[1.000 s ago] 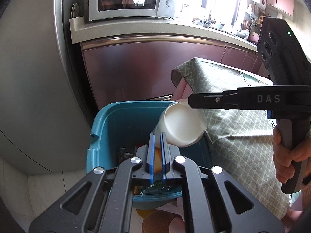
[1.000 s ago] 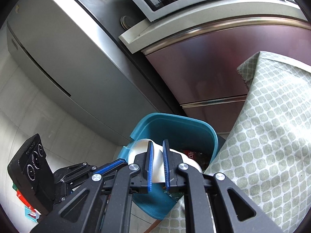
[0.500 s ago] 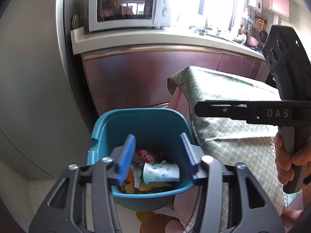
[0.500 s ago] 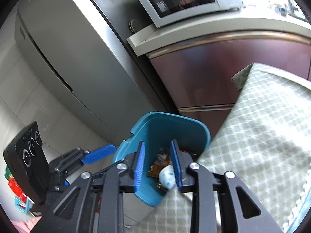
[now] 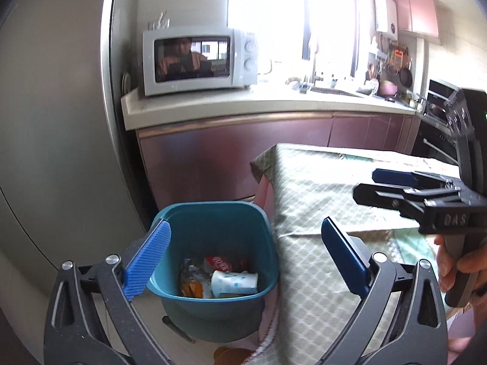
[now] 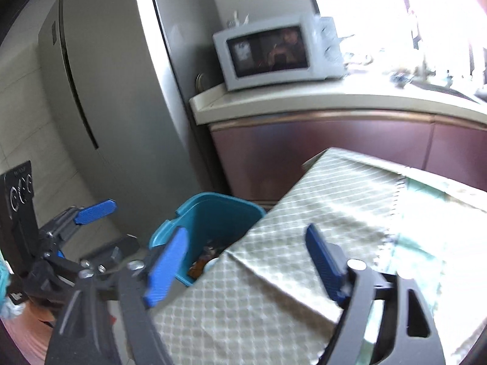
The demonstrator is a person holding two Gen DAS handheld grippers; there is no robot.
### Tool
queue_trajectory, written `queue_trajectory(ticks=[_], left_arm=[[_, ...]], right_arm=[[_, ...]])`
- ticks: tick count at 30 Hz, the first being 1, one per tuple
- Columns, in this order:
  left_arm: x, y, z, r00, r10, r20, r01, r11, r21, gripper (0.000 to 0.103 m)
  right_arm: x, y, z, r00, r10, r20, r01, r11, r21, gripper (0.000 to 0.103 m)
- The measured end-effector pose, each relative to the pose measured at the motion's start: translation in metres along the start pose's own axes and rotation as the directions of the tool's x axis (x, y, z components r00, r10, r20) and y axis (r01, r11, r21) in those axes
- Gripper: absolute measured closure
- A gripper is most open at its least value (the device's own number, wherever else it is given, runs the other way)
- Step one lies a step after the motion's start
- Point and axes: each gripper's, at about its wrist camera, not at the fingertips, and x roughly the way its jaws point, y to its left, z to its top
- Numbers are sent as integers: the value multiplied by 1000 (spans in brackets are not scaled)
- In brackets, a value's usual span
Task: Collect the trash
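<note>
Teal plastic, square-mouthed and deep, the waste bin (image 5: 213,243) stands on the floor against the hanging edge of the pale green lattice-patterned tablecloth (image 5: 319,188) in the left wrist view. Inside it lie a white paper cup with blue dots (image 5: 234,283) on its side, a red printed wrapper (image 5: 219,263) behind it and crumpled orange and clear packaging (image 5: 191,279) to the left. The left gripper (image 5: 245,255), black-framed with blue ribbed pads, has its jaws spread wide and opening, with nothing between them; one pad sits over the bin's left rim, the other over the cloth. At the right edge a hand (image 5: 456,267) grips the handle of the right gripper (image 5: 392,182), which reaches over the table. Behind stand a grey microwave oven (image 5: 197,60) on a cream worktop (image 5: 243,106), dark red cabinet fronts (image 5: 228,152) and a tall silver refrigerator (image 5: 54,121).

The right wrist view is blurred. The right gripper (image 6: 243,254) is opening too, its blue pads well apart and empty, one before the bin (image 6: 213,213), the other over the tablecloth (image 6: 304,243). The cloth's corner hides most of the bin's contents; only dark scraps show. The left gripper (image 6: 96,208) appears at the left, beside the bin. The microwave (image 6: 274,51) and refrigerator (image 6: 106,91) stand beyond.
</note>
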Motion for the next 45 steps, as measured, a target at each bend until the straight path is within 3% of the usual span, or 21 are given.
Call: queue_trajectory(ticks=[7,19,23,34,45], left_arm=[[-40,-27,-4,993,45,105,-40,998,-42,5],[-89,-72,-15,975,62,212,-58,998,-29,5],[-97,-79,-18,974,60,217,-54,998,-35,5],[-115,-87,-23,957,80,279,-73,997,-36,5],[-112,-91,-24,953,99,288,-94,995,-29,5]], right_arm=[[-58,-5,-29,980,-149,133,151,989,-2,6],[-124,-5,-72,907,-315,278,318,947,36,6],[-141,-5,-77,886,-334,322,336,940,49,6],[-159,-4,-88,851,-367,374,369,927,70,6],[-163,-6,-94,838,-389,384,384,919,91,6]])
